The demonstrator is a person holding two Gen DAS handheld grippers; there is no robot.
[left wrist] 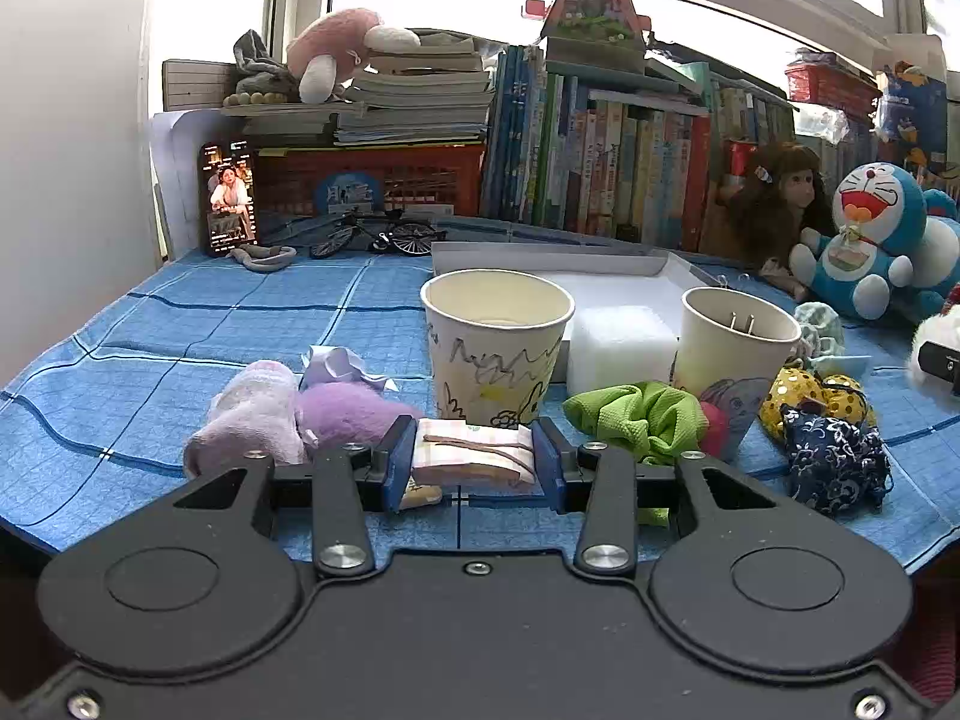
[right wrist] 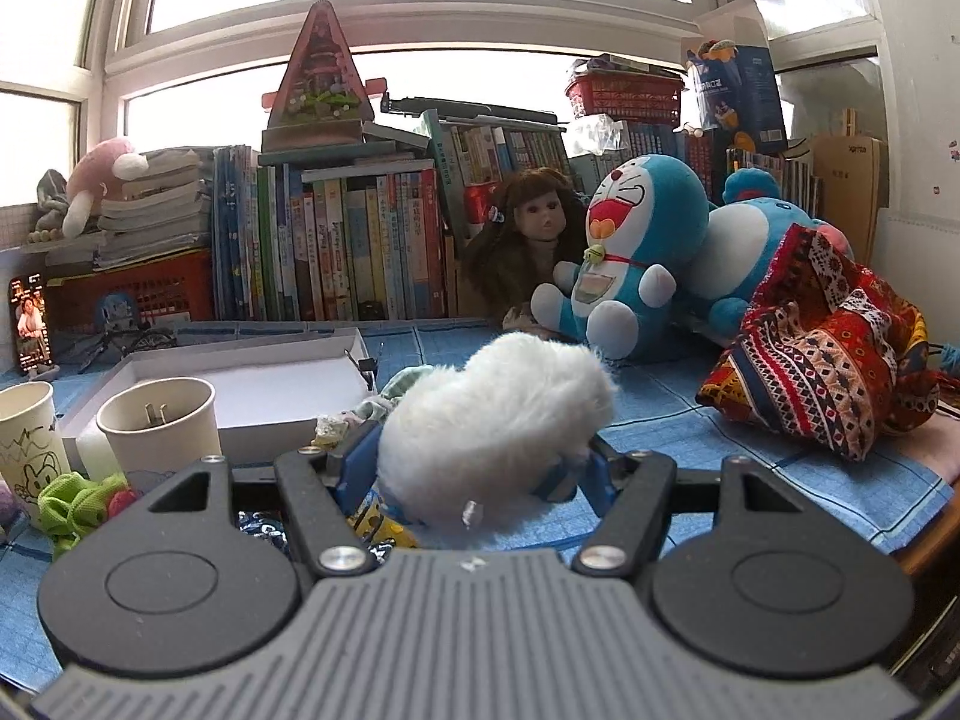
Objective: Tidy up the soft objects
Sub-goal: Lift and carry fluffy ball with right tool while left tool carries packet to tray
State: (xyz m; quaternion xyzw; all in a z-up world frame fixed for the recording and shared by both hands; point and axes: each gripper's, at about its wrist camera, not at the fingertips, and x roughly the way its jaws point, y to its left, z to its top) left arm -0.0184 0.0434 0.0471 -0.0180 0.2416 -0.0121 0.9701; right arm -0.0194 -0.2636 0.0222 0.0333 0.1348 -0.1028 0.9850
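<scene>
My left gripper (left wrist: 474, 462) is shut on a small pink checked pouch (left wrist: 474, 455) just above the blue cloth, in front of a drawn-on paper cup (left wrist: 495, 345). Purple plush toys (left wrist: 288, 414) lie to its left, a green scrunchie (left wrist: 642, 417) to its right. My right gripper (right wrist: 474, 468) is shut on a white fluffy plush (right wrist: 498, 414), held above the cloth. A white shallow box (right wrist: 240, 384) lies behind the cups.
A second cup (left wrist: 735, 348) holds a plug. A yellow sequin pouch (left wrist: 804, 393) and a dark blue patterned pouch (left wrist: 834, 462) lie at right. A Doraemon plush (right wrist: 636, 246), a doll (right wrist: 540, 240) and a patterned cloth bag (right wrist: 828, 360) stand before the books.
</scene>
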